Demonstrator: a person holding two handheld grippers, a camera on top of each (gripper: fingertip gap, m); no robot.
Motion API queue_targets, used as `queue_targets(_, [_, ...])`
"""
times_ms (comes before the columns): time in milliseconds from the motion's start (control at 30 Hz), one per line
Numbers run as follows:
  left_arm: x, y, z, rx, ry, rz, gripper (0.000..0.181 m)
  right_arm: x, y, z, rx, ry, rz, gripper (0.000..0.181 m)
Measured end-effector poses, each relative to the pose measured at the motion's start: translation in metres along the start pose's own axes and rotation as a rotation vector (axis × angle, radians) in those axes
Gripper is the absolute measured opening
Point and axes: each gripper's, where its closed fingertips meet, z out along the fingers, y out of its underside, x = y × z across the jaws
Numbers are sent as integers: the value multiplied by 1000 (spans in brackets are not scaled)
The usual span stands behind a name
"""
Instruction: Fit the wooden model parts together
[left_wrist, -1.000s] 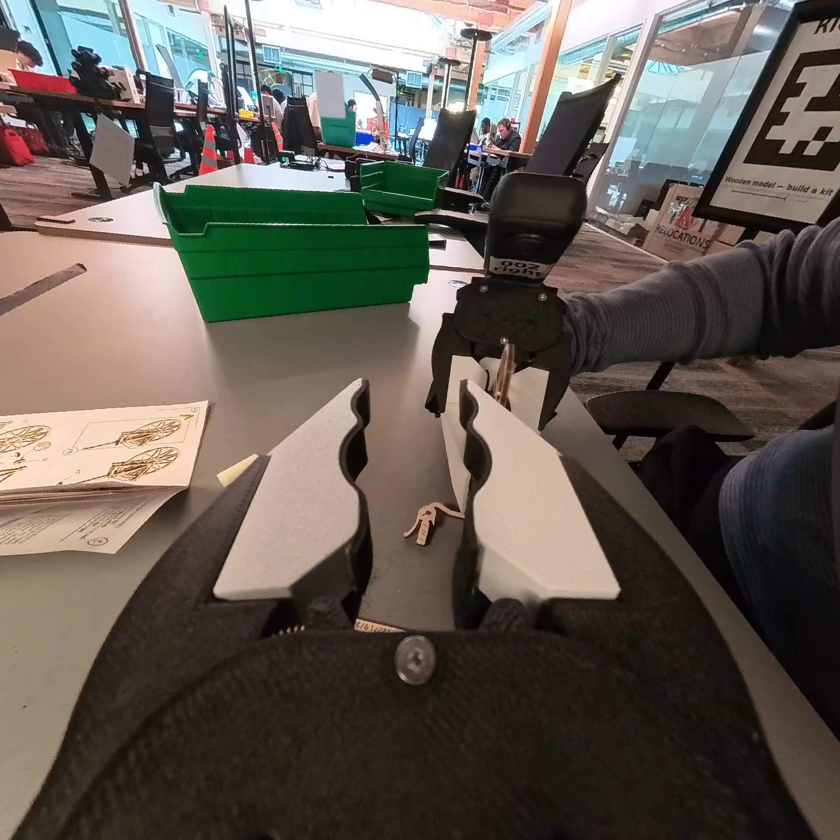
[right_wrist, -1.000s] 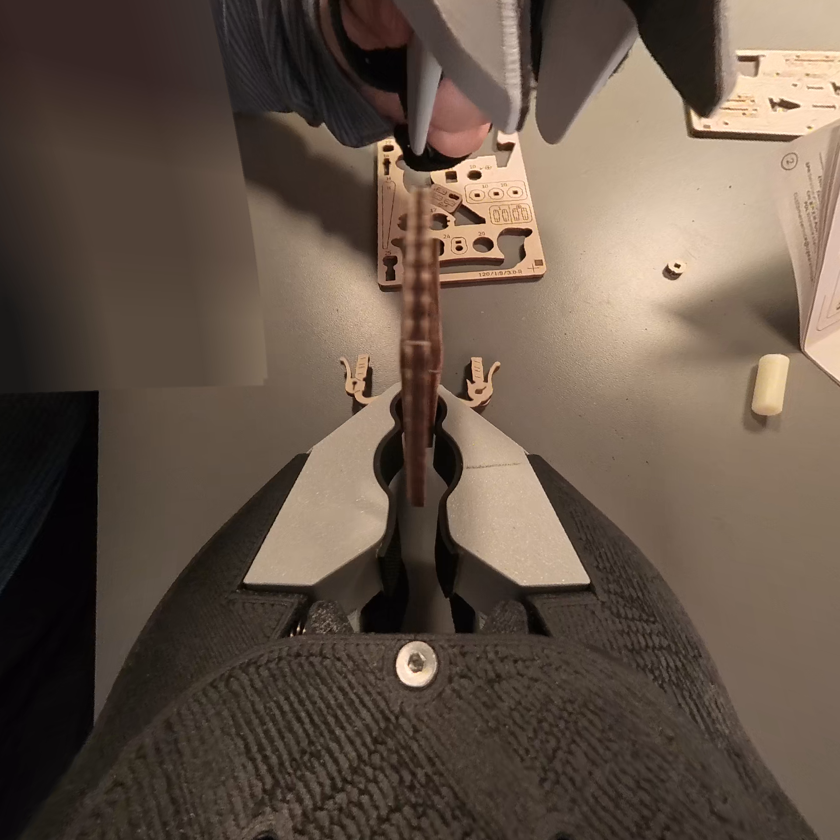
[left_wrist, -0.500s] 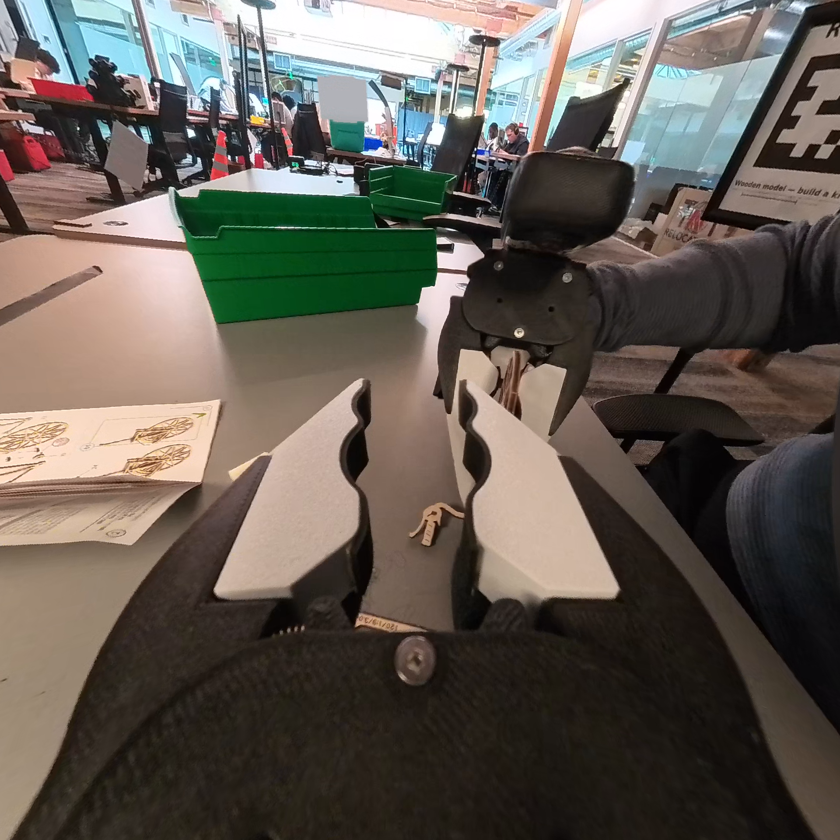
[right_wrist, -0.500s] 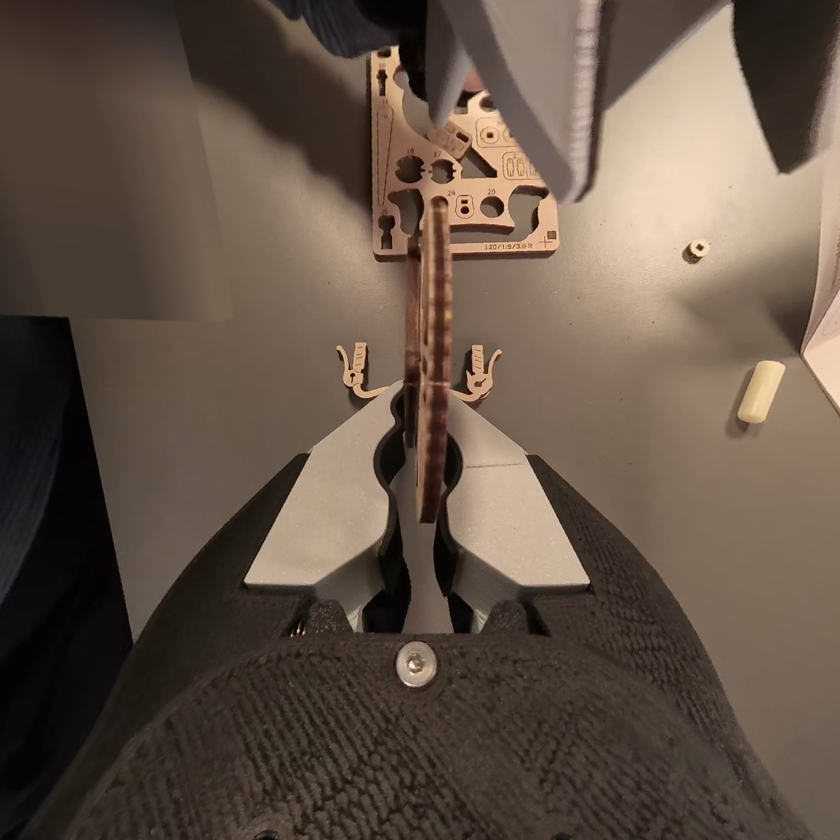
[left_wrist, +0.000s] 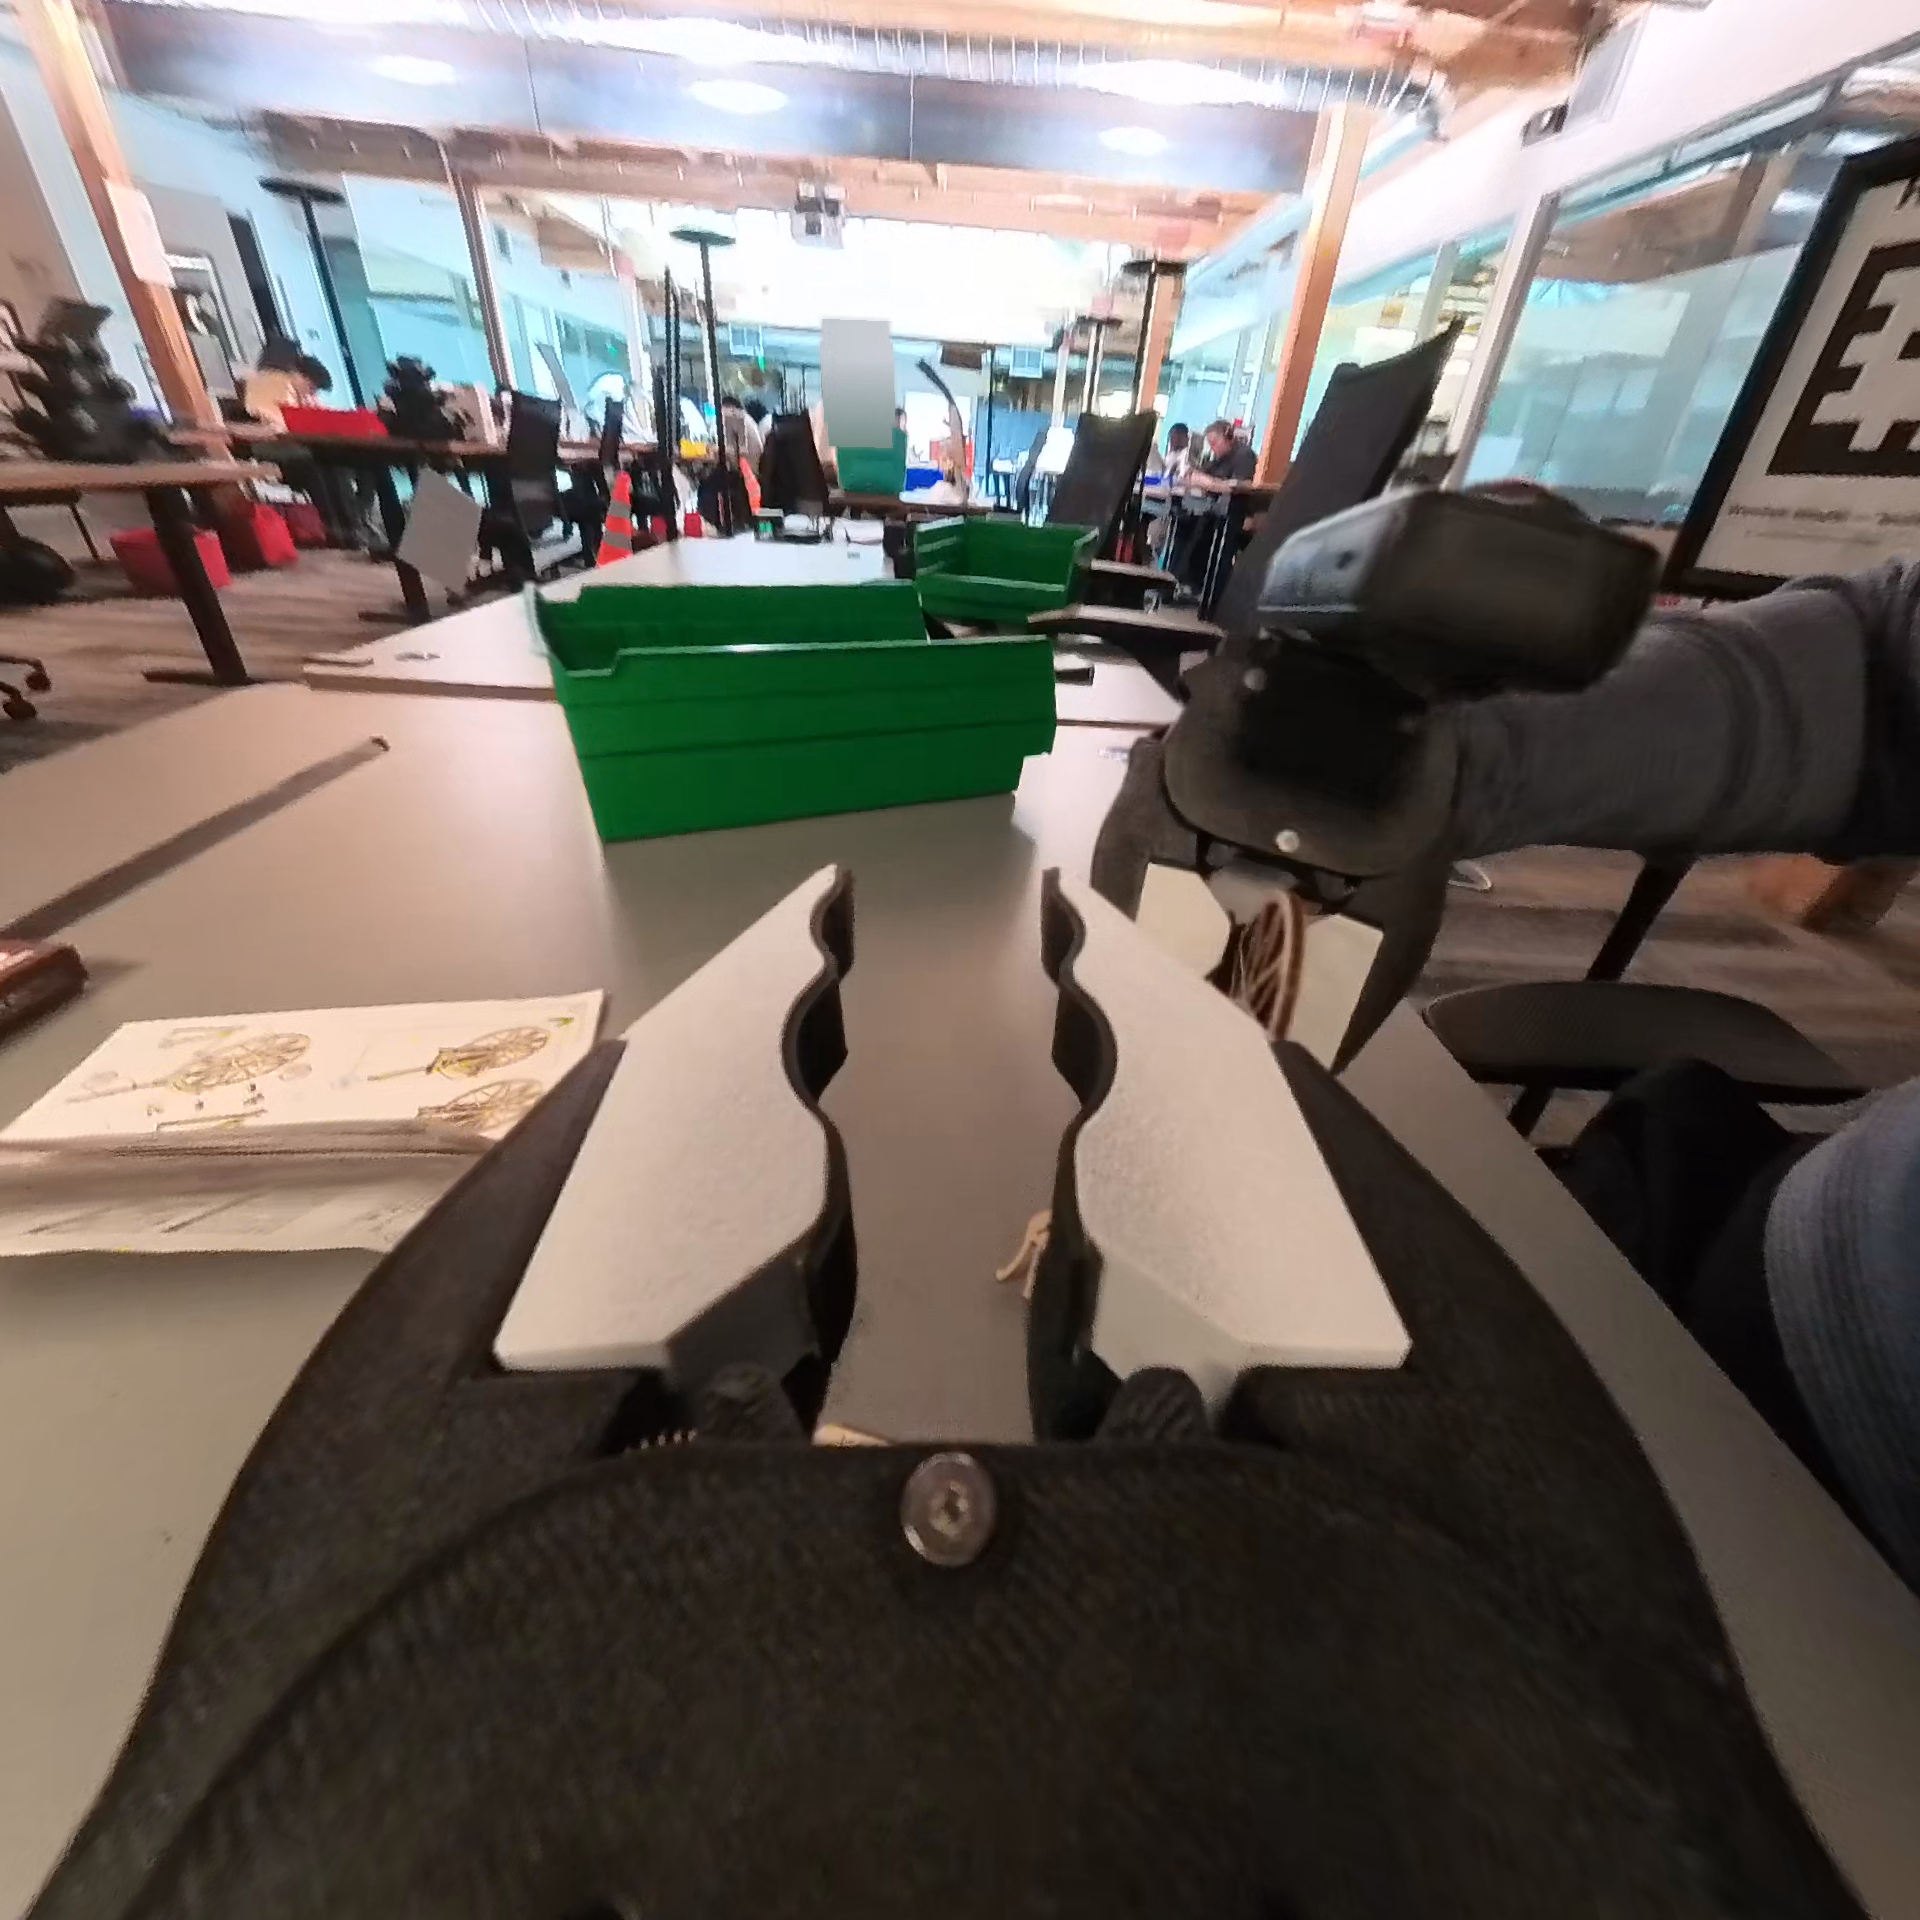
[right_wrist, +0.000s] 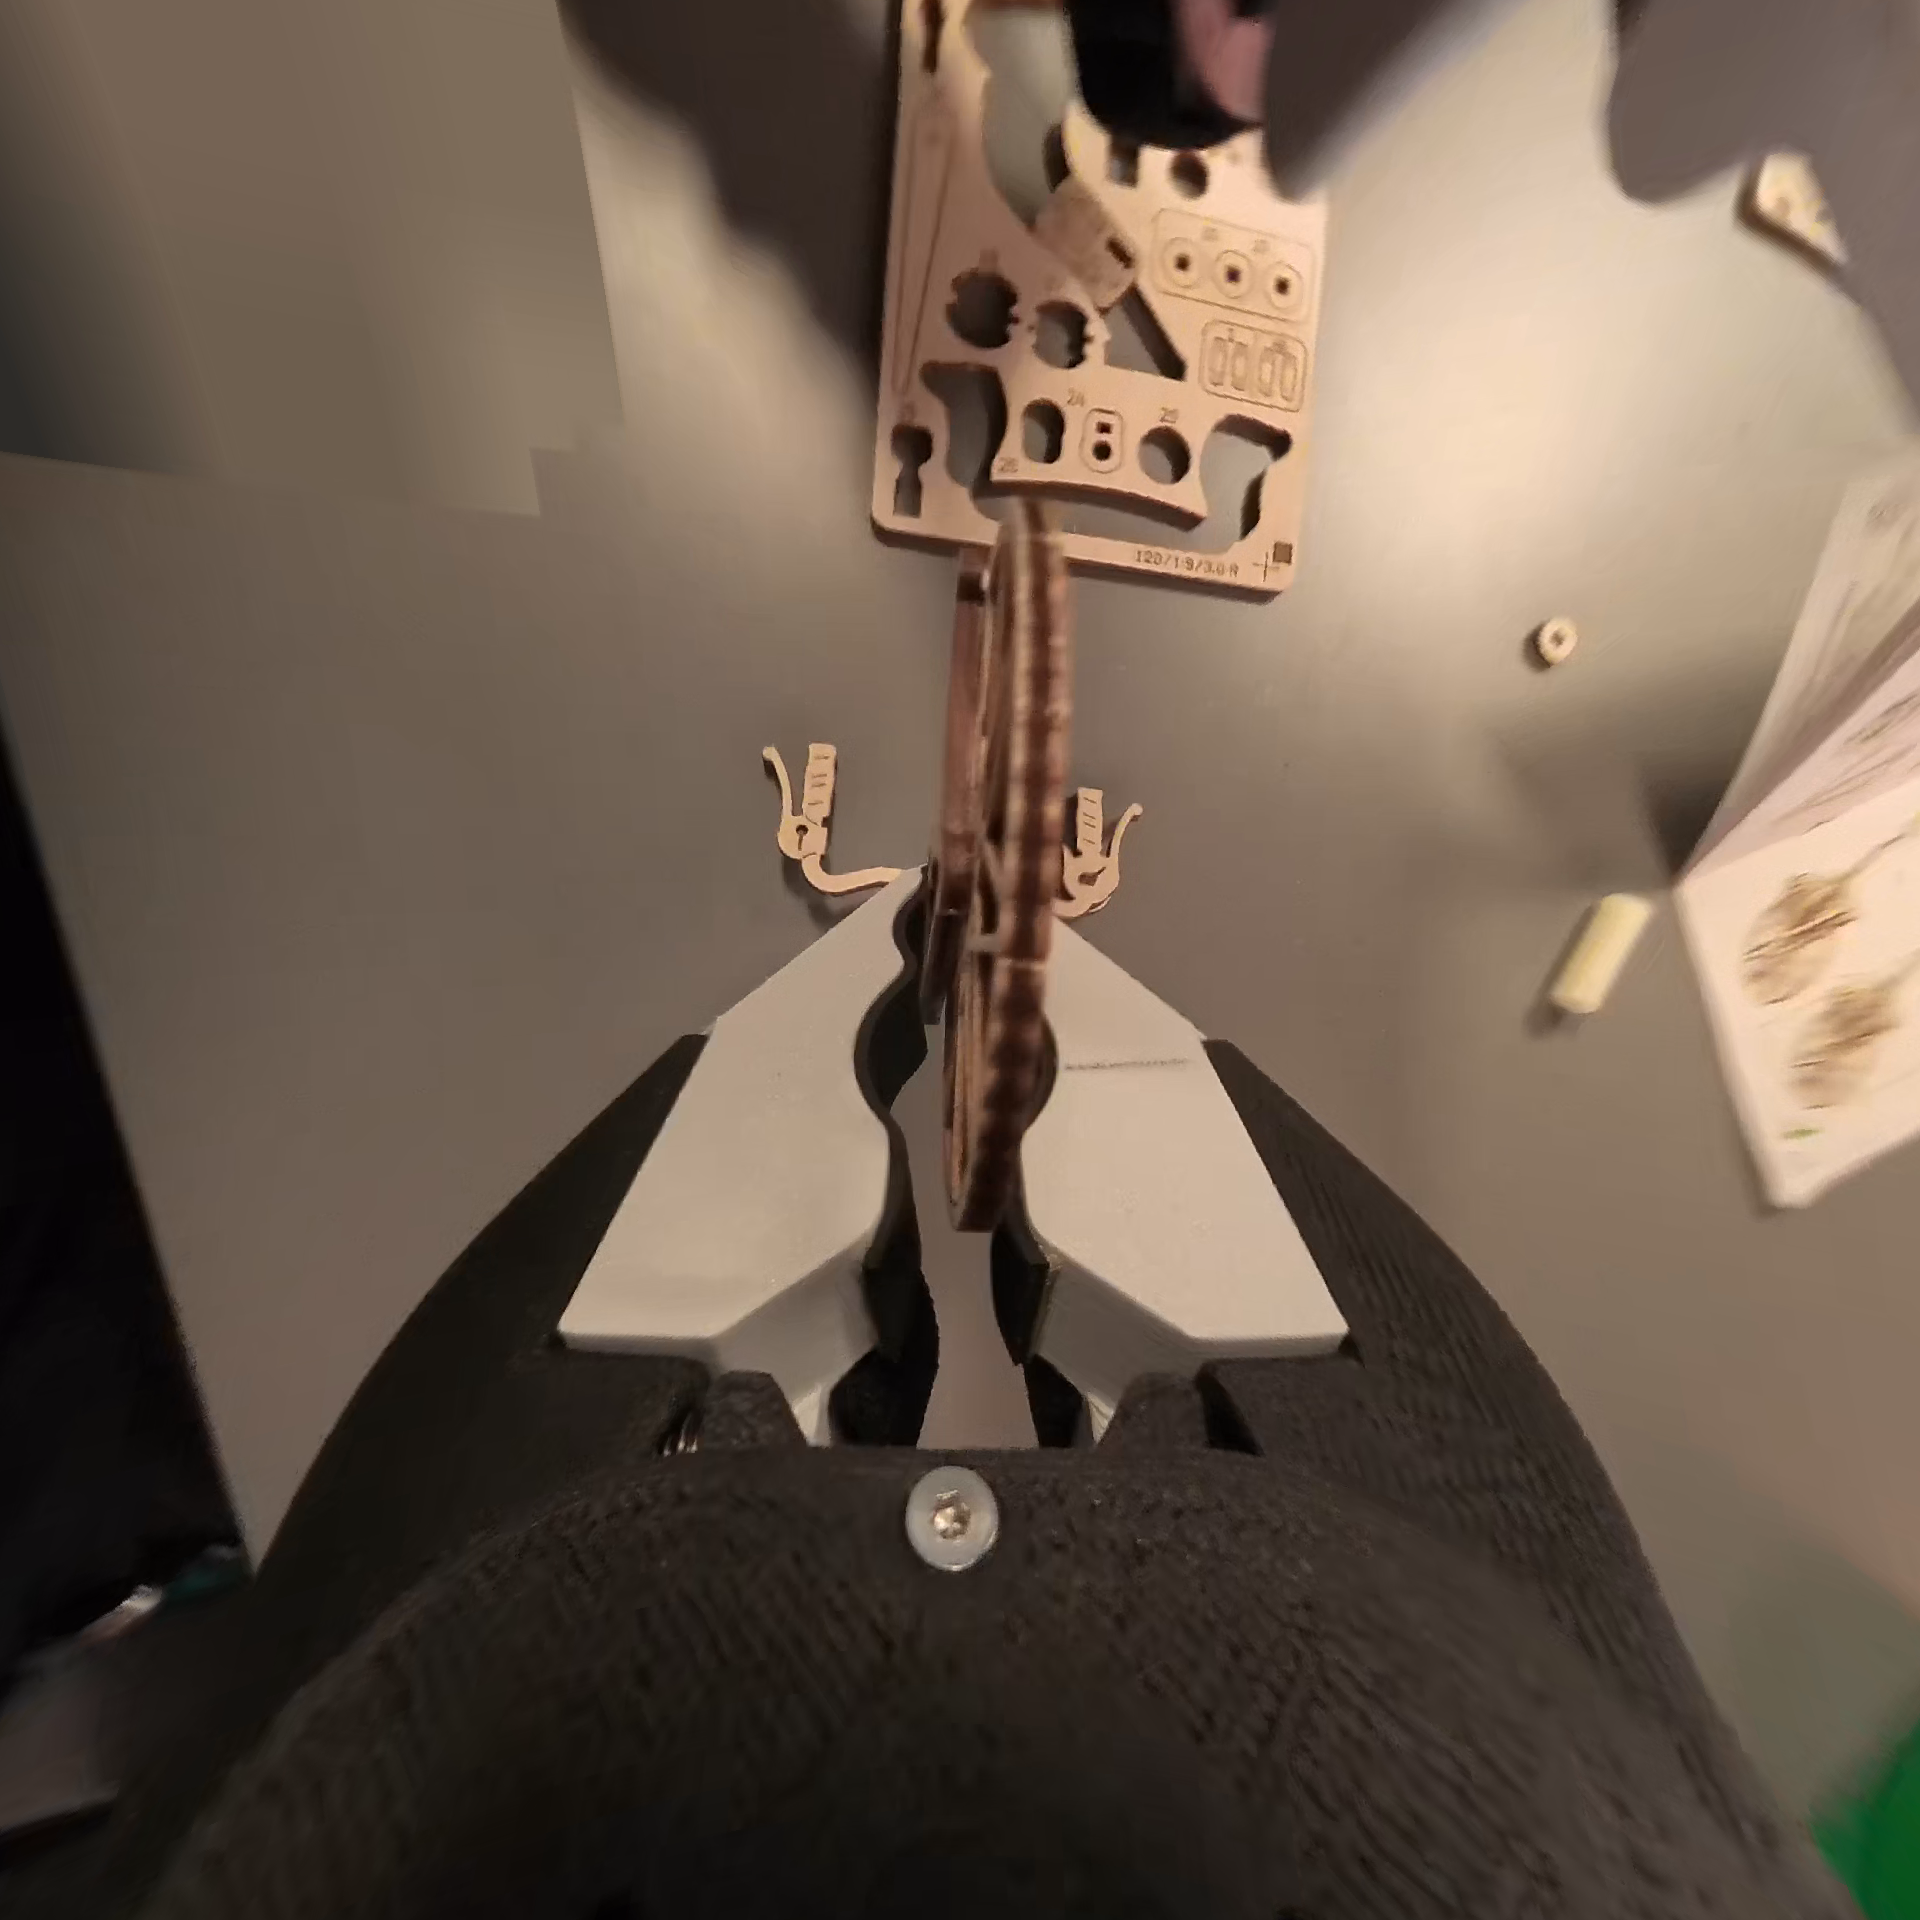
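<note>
Left gripper (left_wrist: 945, 940): jaws spread, nothing between them, hovering above the grey table (left_wrist: 436, 894); instruction booklet (left_wrist: 301, 1070) left of it, green bin (left_wrist: 810, 717) beyond it. Wooden wheel (right_wrist: 1003, 883): pinched edge-on between the jaws of the right gripper (right_wrist: 982, 894), held clear of the table, right of the left gripper in the left wrist view; judged light, thin and stiff across the face, yet brittle at the spokes and toothed rim; best held near the hub or across the flat faces, never squeezed on a spoke. Wheel plane upright; long axis along the fingers, pointing away from the camera toward the wooden parts sheet (right_wrist: 1091, 343). On the table, relative to the wheel: one small curved wooden piece (right_wrist: 816, 821) to the left, a second (right_wrist: 1091, 847) just to the right, a pale cylinder (right_wrist: 1600, 951) farther right, well apart.
</note>
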Motion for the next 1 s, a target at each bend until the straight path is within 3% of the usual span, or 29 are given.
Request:
queue_targets(100, [-1, -1, -2, 17, -14, 31, 35, 0, -1, 1, -28, 33, -43, 4])
queue_targets(367, [-5, 1, -2, 15, -41, 55, 35, -1, 0, 0, 90, -121, 210, 5])
queue_targets(567, [-8, 1, -3, 19, -51, 49, 35, -2, 1, 1, -26, -20, 27, 4])
queue_targets(800, [-7, 2, -3, 13, -50, 53, 35, -1, 2, 2, -95, -110, 120, 4])
queue_targets(1000, [-7, 1, -3, 13, -50, 52, 35, -1, 2, 4, -133, -91, 52, 4])
